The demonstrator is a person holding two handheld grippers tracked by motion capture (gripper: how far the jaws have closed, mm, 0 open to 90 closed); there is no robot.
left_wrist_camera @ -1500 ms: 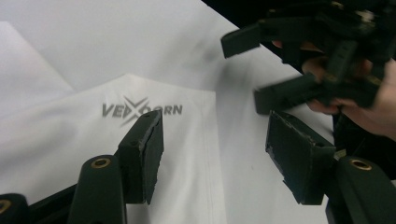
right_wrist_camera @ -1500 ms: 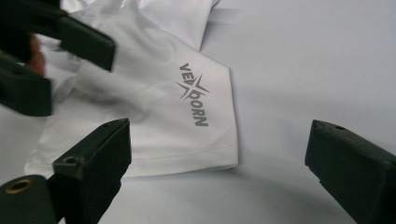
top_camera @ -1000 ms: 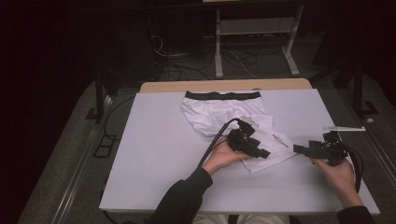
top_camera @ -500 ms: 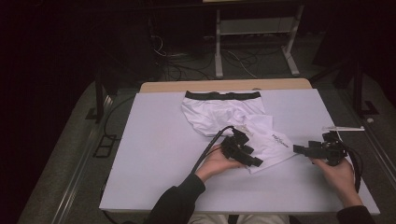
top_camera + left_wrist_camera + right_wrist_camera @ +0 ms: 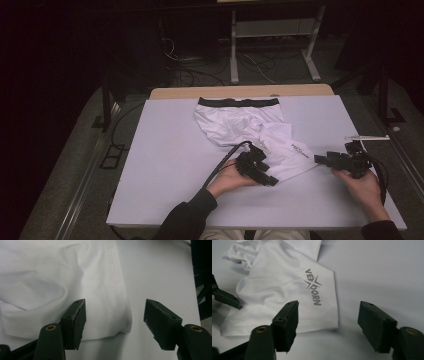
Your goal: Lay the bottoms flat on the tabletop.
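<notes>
Underwear (image 5: 245, 125), white with a black waistband, lies mid-table (image 5: 165, 160) in the high view between the left gripper (image 5: 270, 179) and right gripper (image 5: 320, 160); the left gripper view shows parted jaws straddling its hem corner untouched, while the right gripper's jaws, just narrowing, stand short of the printed leg.

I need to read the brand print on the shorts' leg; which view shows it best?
The right gripper view: the grey print is large and legible. The high view shows it as a tiny mark. The left gripper view shows a plain hem.
</notes>
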